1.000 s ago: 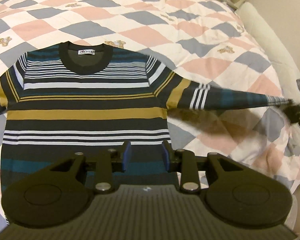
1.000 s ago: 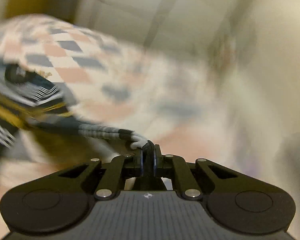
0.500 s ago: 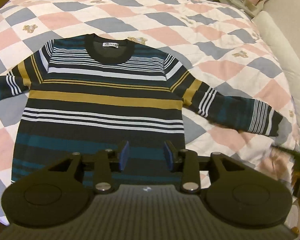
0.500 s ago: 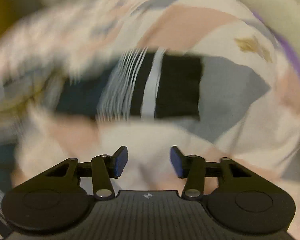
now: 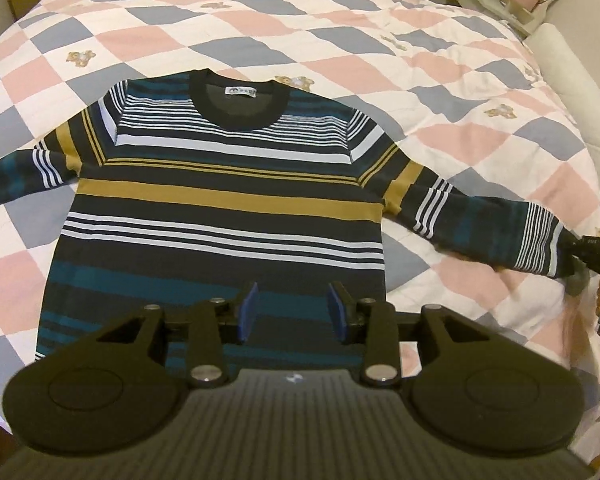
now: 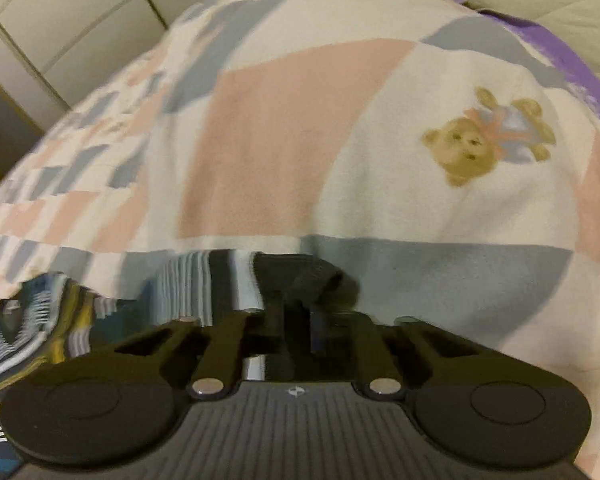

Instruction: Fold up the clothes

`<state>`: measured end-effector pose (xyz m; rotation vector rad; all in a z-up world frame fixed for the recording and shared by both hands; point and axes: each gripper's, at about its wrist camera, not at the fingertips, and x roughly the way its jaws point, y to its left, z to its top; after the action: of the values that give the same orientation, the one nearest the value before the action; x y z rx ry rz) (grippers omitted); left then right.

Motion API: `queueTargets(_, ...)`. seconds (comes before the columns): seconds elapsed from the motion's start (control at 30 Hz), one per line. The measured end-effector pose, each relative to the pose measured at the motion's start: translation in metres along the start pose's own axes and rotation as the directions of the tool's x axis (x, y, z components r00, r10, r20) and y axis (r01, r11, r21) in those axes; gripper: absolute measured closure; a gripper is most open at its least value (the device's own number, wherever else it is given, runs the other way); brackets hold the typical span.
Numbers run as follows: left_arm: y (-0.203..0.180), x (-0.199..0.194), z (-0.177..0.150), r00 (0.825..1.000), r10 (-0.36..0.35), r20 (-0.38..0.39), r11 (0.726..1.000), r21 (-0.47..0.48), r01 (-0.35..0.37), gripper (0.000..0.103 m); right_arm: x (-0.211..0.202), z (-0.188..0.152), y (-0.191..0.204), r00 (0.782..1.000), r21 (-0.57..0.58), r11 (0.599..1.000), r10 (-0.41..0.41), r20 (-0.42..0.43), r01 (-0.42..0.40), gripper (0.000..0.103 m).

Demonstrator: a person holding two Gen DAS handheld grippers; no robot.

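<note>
The striped sweater (image 5: 224, 208) lay flat and face up on the bed's checked quilt (image 5: 340, 32), directly ahead of the left gripper (image 5: 293, 312), whose jaws stood spread and empty over the hem. The sweater's outstretched sleeve cuff (image 6: 296, 276) sat pinched between the right gripper (image 6: 296, 332) jaws, clenched on it, with quilt beyond.

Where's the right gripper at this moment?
In the left wrist view the right gripper sits at the far right edge, at the cuff of the striped sweater, whose sleeve stretches across the checked quilt.
</note>
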<state>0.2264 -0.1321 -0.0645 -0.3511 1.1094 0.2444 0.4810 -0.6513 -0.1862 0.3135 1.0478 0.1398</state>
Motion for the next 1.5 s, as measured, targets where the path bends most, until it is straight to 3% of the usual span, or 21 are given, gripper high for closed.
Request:
queueTargets(0.13,0.002,-0.004,-0.001,1.000,0.004,0.012,1.000,-0.009,-0.004,0.070,-0.034,0.006,0.006,0.993,-0.079,0.997,-0.001,0.120,0.010,0.096)
queueTargets(0.2,0.005,-0.005,-0.002,1.000,0.008,0.014,1.000,-0.012,-0.008,0.070,-0.042,0.010,0.001,0.984,-0.073,0.996,-0.038,0.171,0.051,0.096)
queueTargets(0.33,0.011,-0.005,-0.005,1.000,0.018,0.015,1.000,-0.015,-0.018,0.070,-0.006,0.016,-0.005,0.984,-0.051,0.984,-0.164,0.065,0.168,0.092)
queueTargets(0.43,0.015,-0.009,-0.011,0.999,0.031,0.014,1.000,-0.008,-0.030,0.070,-0.020,0.021,0.008,0.974,-0.023,0.979,-0.197,0.114,0.201,0.068)
queueTargets(0.47,0.017,-0.011,-0.014,0.999,0.029,0.017,1.000,-0.012,-0.029,0.070,-0.029,0.019,0.014,0.962,-0.025,0.975,-0.212,0.174,0.219,0.059)
queueTargets(0.53,0.022,-0.013,-0.018,0.999,0.030,0.024,0.999,-0.026,-0.029,0.070,-0.041,0.016,0.017,0.956,-0.032,0.979,-0.188,0.225,0.201,0.052)
queueTargets(0.63,0.033,-0.019,-0.026,0.999,0.032,0.034,0.999,-0.042,-0.031,0.070,-0.043,0.013,0.010,0.952,0.005,0.968,-0.249,0.177,0.252,0.059)
queueTargets(0.77,0.051,-0.033,-0.039,0.997,0.048,0.053,0.996,-0.075,-0.044,0.069,-0.047,0.008,0.001,0.941,0.049,0.947,-0.320,0.112,0.316,0.056)
queueTargets(0.87,0.078,-0.043,-0.052,0.996,0.073,0.059,0.991,-0.117,-0.066,0.069,-0.077,-0.008,0.031,0.968,0.003,0.981,-0.190,0.161,0.192,0.055)
queueTargets(0.97,0.107,-0.051,-0.065,0.994,0.097,0.058,0.982,-0.170,-0.086,0.069,-0.088,-0.037,0.081,0.995,-0.096,0.995,-0.012,0.103,0.022,0.053)
queueTargets(1.03,0.126,-0.055,-0.072,0.993,0.109,0.055,0.976,-0.198,-0.096,0.069,-0.080,-0.065,0.121,0.995,-0.111,0.989,0.094,0.008,-0.093,0.053)
queueTargets(1.13,0.167,-0.060,-0.080,0.990,0.130,0.057,0.963,-0.246,-0.112,0.069,-0.065,-0.110,0.183,0.960,-0.099,0.962,0.238,-0.146,-0.254,0.053)
queueTargets(1.2,0.195,-0.061,-0.083,0.988,0.142,0.055,0.953,-0.278,-0.121,0.069,-0.050,-0.145,0.228,0.914,-0.067,0.937,0.317,-0.254,-0.344,0.053)
queueTargets(1.3,0.248,-0.060,-0.083,0.987,0.156,0.038,0.938,-0.319,-0.136,0.068,-0.037,-0.189,0.303,0.857,-0.066,0.904,0.375,-0.352,-0.423,0.053)
queueTargets(1.5,0.364,-0.048,-0.064,0.991,0.137,0.008,0.936,-0.329,-0.127,0.068,-0.020,-0.244,0.446,0.815,-0.083,0.868,0.422,-0.398,-0.490,0.053)
